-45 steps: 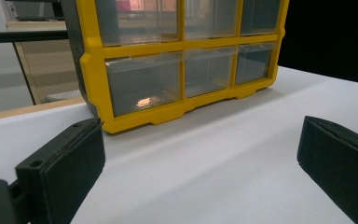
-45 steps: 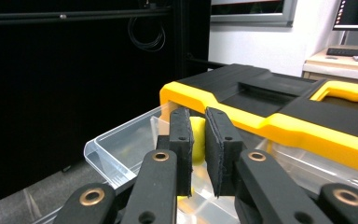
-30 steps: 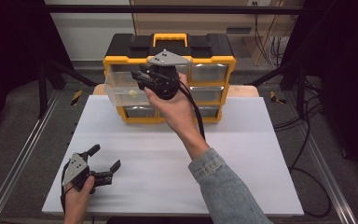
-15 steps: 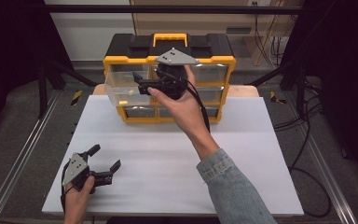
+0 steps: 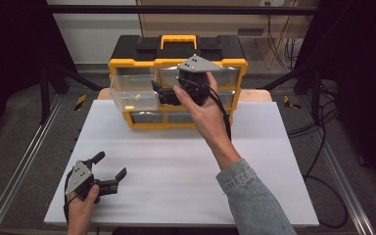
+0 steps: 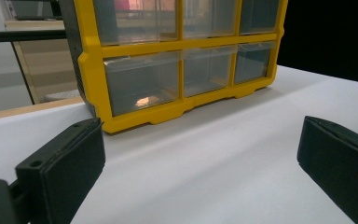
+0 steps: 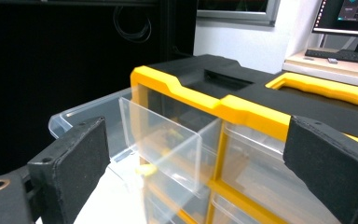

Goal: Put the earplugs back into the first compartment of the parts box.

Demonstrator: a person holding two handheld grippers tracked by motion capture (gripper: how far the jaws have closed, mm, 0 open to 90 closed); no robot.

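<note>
Nearest the person, the left hand-held gripper [image 5: 108,172] rests low at the front left corner of the white surface [image 5: 176,186], held in the left hand [image 5: 81,205]. Its jaws are spread wide with nothing between them. In the left gripper view the two black pads [image 6: 63,163] frame bare surface, and beyond them stands the lower row of clear drawers in the yellow frame.

Mid-surface, a forearm in a denim sleeve [image 5: 254,200] reaches forward from the lower right toward the cabinet.

Farther on, the right hand [image 5: 200,105] holds the right hand-held gripper [image 5: 159,93] level in front of the cabinet's upper rows, with the grey three-cornered plate [image 5: 199,63] on top. Its jaws have just been opening and now stand apart; nothing is pinched between them. The tips point left, just beside the right end of the pulled-out drawer; contact cannot be confirmed.

The clear drawer [image 5: 132,93] is drawn out of the top left slot of the yellow-and-black organizer cabinet [image 5: 176,49], overhanging the back left of the surface. A small yellow item [image 5: 133,96] lies inside it. In the right gripper view the drawer's transparent wall [image 7: 161,140] sits between the two pads [image 7: 72,168], not touched by either.

The cabinet stands at the far edge of the surface, with a yellow carry handle [image 5: 178,40] on its black top.
</note>
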